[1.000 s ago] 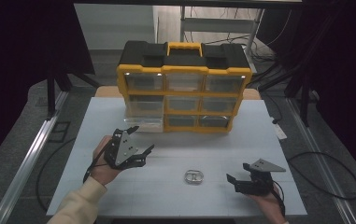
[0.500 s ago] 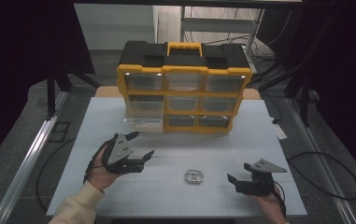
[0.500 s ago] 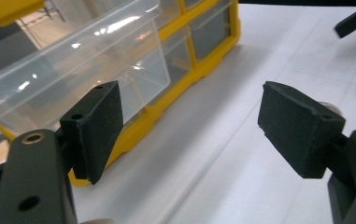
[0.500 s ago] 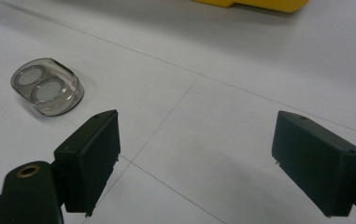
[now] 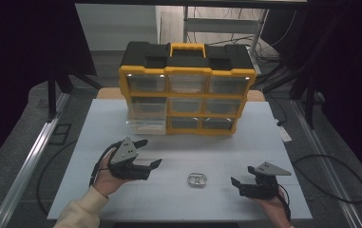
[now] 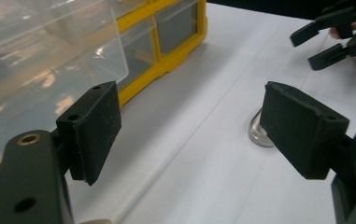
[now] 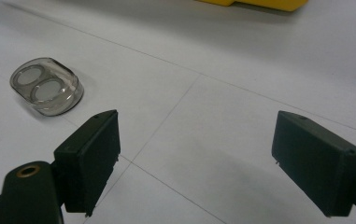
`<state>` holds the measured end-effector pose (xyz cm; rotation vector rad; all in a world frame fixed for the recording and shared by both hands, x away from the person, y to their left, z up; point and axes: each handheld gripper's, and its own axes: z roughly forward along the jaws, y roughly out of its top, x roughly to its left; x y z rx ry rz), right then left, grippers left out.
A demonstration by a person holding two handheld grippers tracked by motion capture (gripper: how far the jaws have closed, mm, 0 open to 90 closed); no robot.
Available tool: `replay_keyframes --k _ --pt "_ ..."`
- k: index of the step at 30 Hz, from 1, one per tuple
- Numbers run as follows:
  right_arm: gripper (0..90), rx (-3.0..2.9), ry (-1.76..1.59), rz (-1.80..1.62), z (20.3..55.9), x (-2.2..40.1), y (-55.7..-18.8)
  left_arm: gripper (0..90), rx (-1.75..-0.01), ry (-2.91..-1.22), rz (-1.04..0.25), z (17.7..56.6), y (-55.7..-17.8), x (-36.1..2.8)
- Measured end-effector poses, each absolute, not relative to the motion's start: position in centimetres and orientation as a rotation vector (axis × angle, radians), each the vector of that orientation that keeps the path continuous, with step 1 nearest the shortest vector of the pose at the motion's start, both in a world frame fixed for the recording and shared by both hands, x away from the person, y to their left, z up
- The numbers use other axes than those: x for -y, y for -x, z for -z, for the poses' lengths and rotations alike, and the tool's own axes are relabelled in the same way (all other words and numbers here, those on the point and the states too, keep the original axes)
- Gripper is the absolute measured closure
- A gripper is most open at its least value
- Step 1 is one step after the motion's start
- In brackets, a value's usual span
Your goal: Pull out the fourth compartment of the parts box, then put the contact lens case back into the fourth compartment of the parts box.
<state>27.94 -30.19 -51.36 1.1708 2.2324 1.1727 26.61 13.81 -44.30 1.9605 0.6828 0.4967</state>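
Since a second ago, the left tongs (image 5: 150,153) have turned a little, so their jaws now point more toward the small clear case (image 5: 197,180); the right tongs (image 5: 242,183) have not moved. The left tongs are wide apart and hold nothing. In the left gripper view the left tongs (image 6: 192,128) have bare white table (image 6: 203,186) between their jaws, and the small clear case (image 6: 259,133) peeks out from behind one jaw. The right tongs are wide apart too and hold nothing. In the right gripper view the right tongs (image 7: 196,161) have flat table between their jaws, with the small clear case (image 7: 47,91) off to one side.

The small clear case lies flat on the table, between the two tongs, touching neither. There is open table all around it. The front edge of the table (image 5: 178,216) is near the small clear case, just behind both hands.

Farther from the small clear case stands the yellow drawer box (image 5: 187,88), well apart from it. One clear drawer (image 5: 144,121) sticks out of the box toward the left tongs. The strip of table between the drawer and the small clear case is free. The table's side edges are well apart from the small clear case.
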Motion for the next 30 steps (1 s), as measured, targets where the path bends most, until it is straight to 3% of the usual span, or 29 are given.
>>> replay_keyframes --k 30 --pt "16.3 -2.202 -1.192 -1.216 51.2 30.5 -28.2 18.3 -0.672 -2.014 -0.372 46.0 -27.7 -12.0"
